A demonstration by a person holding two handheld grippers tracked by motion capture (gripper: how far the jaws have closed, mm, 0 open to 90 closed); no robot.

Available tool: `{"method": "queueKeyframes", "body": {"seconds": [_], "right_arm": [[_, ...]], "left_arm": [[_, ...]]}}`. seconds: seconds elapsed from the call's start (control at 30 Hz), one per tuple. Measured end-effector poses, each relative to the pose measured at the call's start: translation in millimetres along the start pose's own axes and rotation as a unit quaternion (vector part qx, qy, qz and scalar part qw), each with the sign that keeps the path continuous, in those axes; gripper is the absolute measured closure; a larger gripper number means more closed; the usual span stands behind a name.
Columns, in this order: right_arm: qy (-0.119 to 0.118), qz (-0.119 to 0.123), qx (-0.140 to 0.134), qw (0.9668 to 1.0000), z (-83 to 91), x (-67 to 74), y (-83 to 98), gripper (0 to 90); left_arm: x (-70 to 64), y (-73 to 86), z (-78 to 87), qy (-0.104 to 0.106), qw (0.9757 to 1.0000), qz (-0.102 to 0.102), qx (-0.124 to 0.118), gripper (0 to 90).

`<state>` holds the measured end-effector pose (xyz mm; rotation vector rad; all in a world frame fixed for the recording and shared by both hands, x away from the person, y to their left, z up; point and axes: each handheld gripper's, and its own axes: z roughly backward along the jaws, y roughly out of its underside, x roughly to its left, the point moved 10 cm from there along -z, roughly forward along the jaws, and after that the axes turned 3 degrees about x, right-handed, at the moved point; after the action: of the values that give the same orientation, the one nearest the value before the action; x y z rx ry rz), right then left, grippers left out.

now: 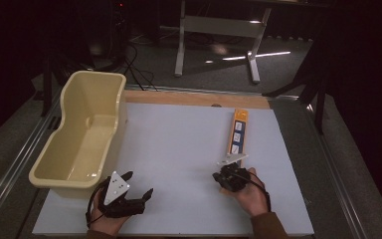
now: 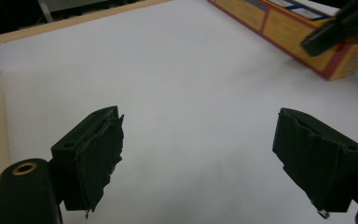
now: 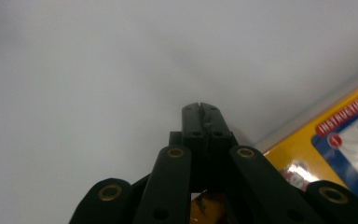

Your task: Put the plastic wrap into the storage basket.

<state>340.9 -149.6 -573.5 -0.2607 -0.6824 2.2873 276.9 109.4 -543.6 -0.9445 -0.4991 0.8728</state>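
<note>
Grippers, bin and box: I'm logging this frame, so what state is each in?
Left gripper: open, nothing between its jaws.
Right gripper: shut, pressed onto the box's near end.
Cream bin: upright, empty.
Yellow box: lying flat on the white board.

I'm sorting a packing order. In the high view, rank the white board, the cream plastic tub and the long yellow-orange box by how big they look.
1. The white board, largest.
2. The cream plastic tub.
3. The long yellow-orange box, smallest. It lies farther from the camera, yet the gap looks clear.

The yellow box [image 3: 335,140] runs off the right gripper view's edge beside the closed jaws, its small print blurred beyond reading.
</note>
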Motion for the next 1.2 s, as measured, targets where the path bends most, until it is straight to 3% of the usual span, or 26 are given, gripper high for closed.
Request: {"method": "queueKeyframes", "body": {"seconds": [0.3, 0.43, 0.53, 0.63, 0.7, 0.8, 0.93, 1.07, 1.2], "right_arm": [[0.02, -0.05, 0.009, 0.9985, 36.5, -46.1, 52.8, 89.7], [0.038, -0.054, 0.021, 0.9976, 44.6, -61.0, 64.9, 89.7], [0.081, -0.066, 0.044, 0.9936, 54.1, -84.1, 81.4, 89.6], [0.086, -0.08, 0.059, 0.9914, 54.7, -91.6, 89.8, 88.5], [0.07, -0.081, 0.05, 0.9929, 54.2, -88.6, 87.4, 81.9], [0.055, -0.066, 0.017, 0.9962, 56.6, -85.4, 74.1, 75.7], [0.072, -0.052, -0.015, 0.996, 61.0, -93.1, 52.5, 69.3], [0.096, -0.05, -0.02, 0.9939, 58.3, -107.7, 35.3, 58.0], [0.12, -0.046, -0.02, 0.9915, 57.1, -125.8, 17.8, 54.6]], "left_arm": [[-1.4, 0.9, -2.4, 0.0, 1.0, -0.002, 0.003, 16.0], [-2.0, 1.2, -3.3, 0.001, 1.0, -0.003, 0.004, 16.0], [-0.2, 1.9, -3.8, 0.0, 1.0, 0.002, 0.005, 16.0], [-0.1, 1.4, -3.8, 0.0, 1.0, 0.001, 0.004, 16.1], [-0.6, 1.7, -4.4, 0.0, 1.0, 0.0, 0.006, 16.1], [-0.7, 2.3, -5.7, 0.001, 1.0, 0.001, 0.007, 16.1], [-0.8, 2.3, -6.0, 0.002, 1.0, 0.0, 0.008, 16.1], [-1.2, 1.8, -5.5, 0.002, 1.0, 0.0, 0.006, 16.1], [-0.7, 1.9, -5.6, 0.003, 1.0, 0.002, 0.006, 16.1]]}}
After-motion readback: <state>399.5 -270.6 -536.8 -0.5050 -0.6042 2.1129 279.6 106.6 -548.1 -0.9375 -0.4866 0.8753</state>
